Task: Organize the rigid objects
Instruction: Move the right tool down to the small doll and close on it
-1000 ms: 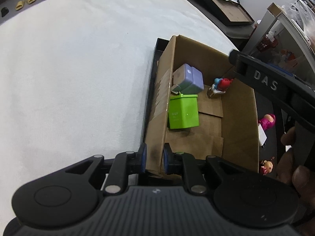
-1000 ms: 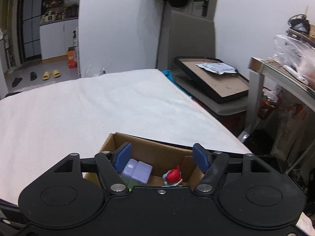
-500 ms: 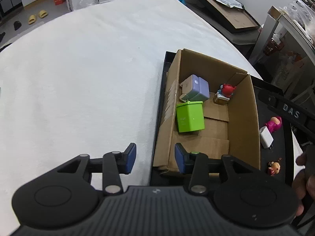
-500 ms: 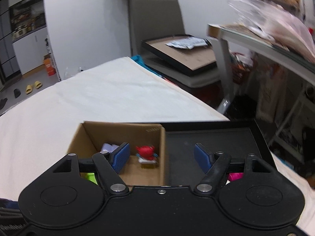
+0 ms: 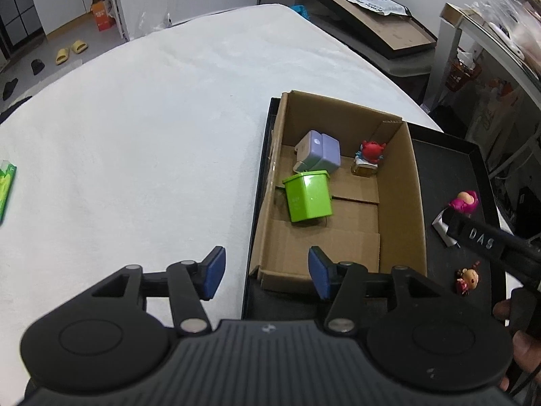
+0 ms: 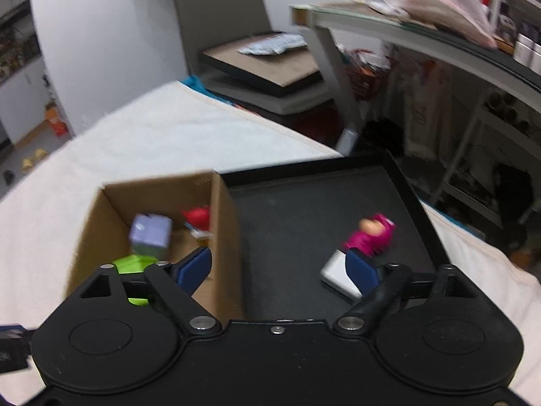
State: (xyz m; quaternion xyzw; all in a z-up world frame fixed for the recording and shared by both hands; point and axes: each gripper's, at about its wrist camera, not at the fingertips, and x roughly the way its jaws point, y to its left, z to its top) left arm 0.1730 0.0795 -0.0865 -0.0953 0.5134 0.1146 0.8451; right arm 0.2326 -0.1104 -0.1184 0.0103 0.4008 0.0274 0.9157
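Left wrist view looked down on a white table [image 5: 135, 142] with a black tray [image 5: 449, 155] at its right side. A cardboard box [image 5: 399, 182] stood in the left half of the tray, open at the top. Inside it lay a green bin [image 5: 309, 199] tipped on its side, a lilac block [image 5: 319, 150] just behind it and touching its rim, and a red figure [image 5: 370, 155] on a tan base against the far right wall. The left gripper [image 5: 267, 272] hung above the box's near left corner with its blue pads spread wide and nothing between them; the left pad was over the table, the right pad over the box floor. On the bare tray right of the box sat a pink figure [image 5: 465, 201], a white charger [image 5: 441, 225] just in front of it and partly covered by the right gripper's black body, and a small doll [image 5: 468, 275] nearer the camera.

Right wrist view was blurred. The right gripper [image 6: 279, 267] was also wide apart and empty, hovering over the tray just right of the box [image 6: 223, 209] wall. Its right pad overlapped the charger [image 6: 334, 275], with the pink figure [image 6: 368, 233] just beyond; whether the pad touched the charger could not be told. The lilac block [image 6: 150, 231], red figure [image 6: 197, 216] and green bin [image 6: 133, 264] showed inside the box. A green packet [image 5: 5, 186] lay at the table's far left edge.
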